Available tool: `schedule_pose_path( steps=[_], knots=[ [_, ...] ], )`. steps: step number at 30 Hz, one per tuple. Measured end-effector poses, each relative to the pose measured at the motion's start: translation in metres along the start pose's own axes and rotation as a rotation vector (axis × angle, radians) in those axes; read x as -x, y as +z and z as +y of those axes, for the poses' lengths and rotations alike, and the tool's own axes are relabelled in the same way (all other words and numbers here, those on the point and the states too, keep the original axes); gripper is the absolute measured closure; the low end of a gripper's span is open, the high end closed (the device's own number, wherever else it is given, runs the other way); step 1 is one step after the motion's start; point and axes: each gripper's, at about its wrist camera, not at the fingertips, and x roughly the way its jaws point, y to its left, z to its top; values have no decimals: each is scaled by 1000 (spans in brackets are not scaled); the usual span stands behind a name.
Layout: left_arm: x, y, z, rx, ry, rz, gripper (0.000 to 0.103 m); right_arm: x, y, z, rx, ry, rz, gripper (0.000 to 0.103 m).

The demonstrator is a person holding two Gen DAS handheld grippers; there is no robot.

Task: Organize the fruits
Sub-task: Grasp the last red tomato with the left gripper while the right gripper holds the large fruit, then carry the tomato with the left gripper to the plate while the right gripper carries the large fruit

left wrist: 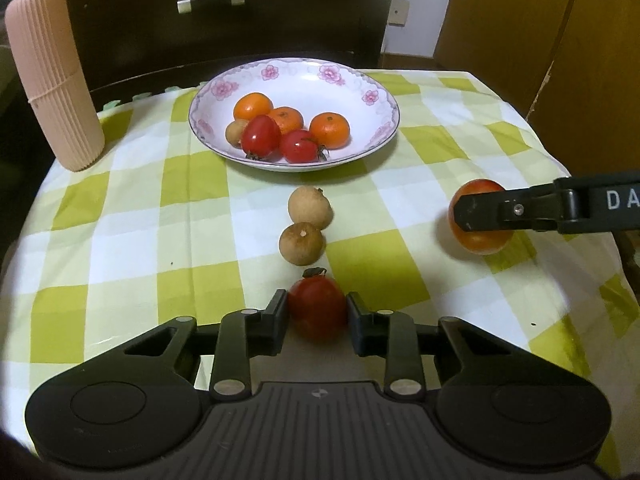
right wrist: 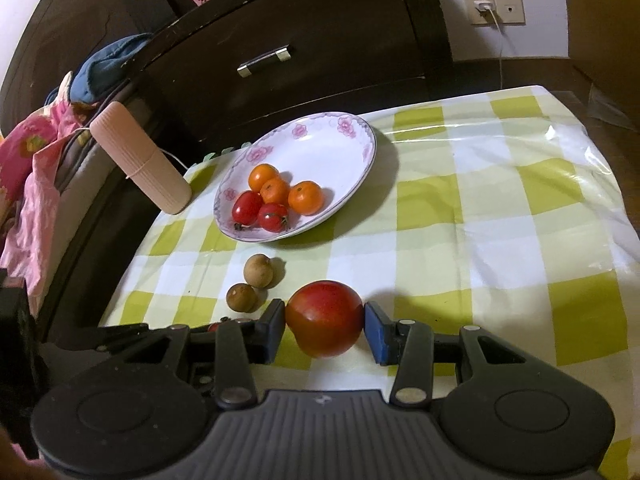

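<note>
A flowered white plate (left wrist: 360,80) (right wrist: 340,148) at the back holds three oranges, two small tomatoes and a longan. Two brown longans (left wrist: 310,208) (right wrist: 258,271) lie on the checked cloth in front of it. My left gripper (left wrist: 317,312) is shut on a small red tomato (left wrist: 317,310) low over the cloth. My right gripper (right wrist: 325,320) is shut on a larger red-orange tomato (right wrist: 325,318), which also shows at the right of the left wrist view (left wrist: 480,240).
A ribbed pink cylinder (left wrist: 52,76) (right wrist: 140,158) stands at the table's back left. A dark drawer cabinet (left wrist: 208,12) stands behind the table. Clothes (right wrist: 32,152) are piled at the left. The table edge (left wrist: 580,200) falls off at the right.
</note>
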Motion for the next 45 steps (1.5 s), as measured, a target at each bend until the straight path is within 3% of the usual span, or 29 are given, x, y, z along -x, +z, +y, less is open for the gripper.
schedule_pose_path(
  steps=[11,21,38,45],
  knots=[
    [11,9,11,61,-30,-32,65,-4,3,8,10,7,-13,54],
    [15,14,11,57,-39,-51,65,-8,3,18,26,24,-8,54],
    [-4,9,12,55,-31,-12,60,-11,1,17,14,31,12,54],
    [-7,7,7,12,-13,-22,67,-6,1,13,9,43,14,54]
  ],
)
